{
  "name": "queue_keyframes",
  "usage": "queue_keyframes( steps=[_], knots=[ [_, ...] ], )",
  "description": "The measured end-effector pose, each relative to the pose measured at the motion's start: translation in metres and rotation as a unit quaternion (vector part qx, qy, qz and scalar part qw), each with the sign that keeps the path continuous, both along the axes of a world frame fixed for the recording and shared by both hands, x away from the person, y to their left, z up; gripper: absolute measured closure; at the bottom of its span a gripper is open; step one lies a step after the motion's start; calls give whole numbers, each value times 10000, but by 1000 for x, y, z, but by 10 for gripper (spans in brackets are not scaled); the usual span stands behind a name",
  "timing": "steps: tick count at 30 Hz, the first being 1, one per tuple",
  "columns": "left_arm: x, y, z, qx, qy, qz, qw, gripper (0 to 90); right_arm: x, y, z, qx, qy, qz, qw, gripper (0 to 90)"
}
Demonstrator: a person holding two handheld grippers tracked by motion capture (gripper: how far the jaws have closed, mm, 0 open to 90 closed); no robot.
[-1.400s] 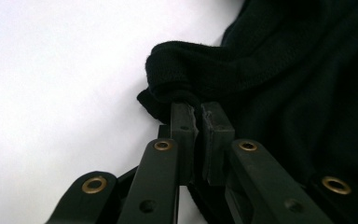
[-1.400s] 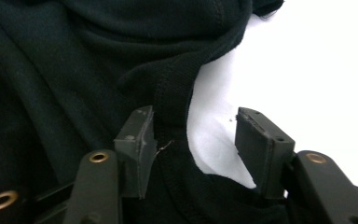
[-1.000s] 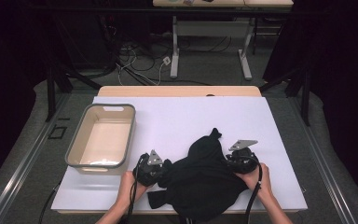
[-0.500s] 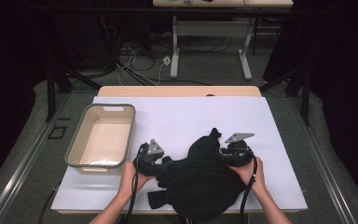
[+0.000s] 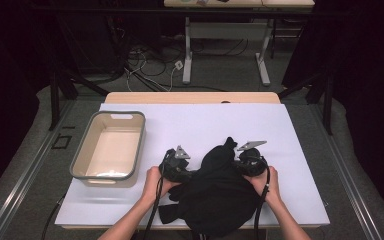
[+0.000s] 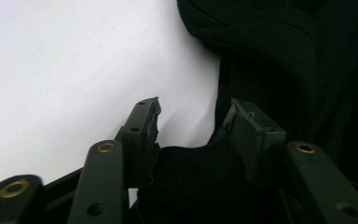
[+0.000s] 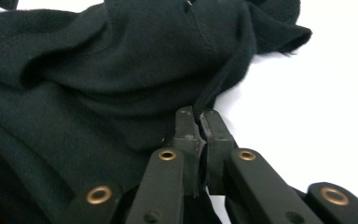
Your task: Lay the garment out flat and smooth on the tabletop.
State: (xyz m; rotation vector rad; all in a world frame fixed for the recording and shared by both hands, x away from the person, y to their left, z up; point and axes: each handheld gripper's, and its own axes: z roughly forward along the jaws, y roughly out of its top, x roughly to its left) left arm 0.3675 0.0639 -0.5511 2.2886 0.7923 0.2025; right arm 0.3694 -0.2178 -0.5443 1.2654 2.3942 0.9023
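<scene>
We note black garment (image 5: 220,192) beside tray (image 5: 85,150) | right tool (image 7: 199,122) pinching its edge | left tool (image 6: 193,122) part-open, closing, cloth between, ungripped.

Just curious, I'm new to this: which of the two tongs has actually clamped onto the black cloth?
The right tongs: their jaws are pinched shut on the edge of the black cloth. The left tongs stand apart, cloth lying loosely between them.

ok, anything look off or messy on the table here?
Only the black garment: it lies bunched in a crumpled heap at the near edge of the white table, part of it hanging over that edge. The tub sits square and empty. No spills or damage visible.
</scene>
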Motion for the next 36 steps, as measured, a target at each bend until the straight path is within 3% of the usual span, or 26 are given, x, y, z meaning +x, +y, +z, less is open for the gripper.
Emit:
queue_keyframes(
  steps=[4,9,13,15,22,24,27,28,29,32,34,36],
  knots=[
    [-2,1,-3,-250,148,-130,9995,708,-10,-8,8,-43,-76,-23,10000,885],
    [-4,2,-3,-320,238,-182,9990,836,-31,-25,15,-114,-48,-159,9998,887],
    [-9,2,-1,-199,11,-75,9998,864,-41,-32,17,-340,14,-214,9992,887],
    [-11,7,2,-267,-115,55,9996,868,-40,-32,16,-342,85,-250,9991,886],
    [-19,38,15,-491,-430,524,9965,871,-39,-35,18,-418,270,-194,9986,886],
    [-22,40,18,-489,-358,520,9968,870,-40,-36,19,-409,377,-180,9983,886],
    [-21,36,12,-237,5,330,9992,865,-39,-35,17,-348,566,-147,9977,880],
    [-21,35,9,-197,8,306,9993,859,-38,-35,16,-417,559,-115,9975,867],
    [-19,33,8,-129,83,246,9996,850,-38,-33,16,-382,560,-131,9976,827],
    [-15,30,11,-91,13,273,9996,744,-36,-33,20,-313,477,-98,9983,699],
    [-11,29,17,-154,-104,385,9991,636,-33,-34,25,-194,456,-70,9987,637],
    [-6,28,24,-264,-185,488,9983,594,-29,-34,29,-62,345,-80,9994,583]
  ],
)
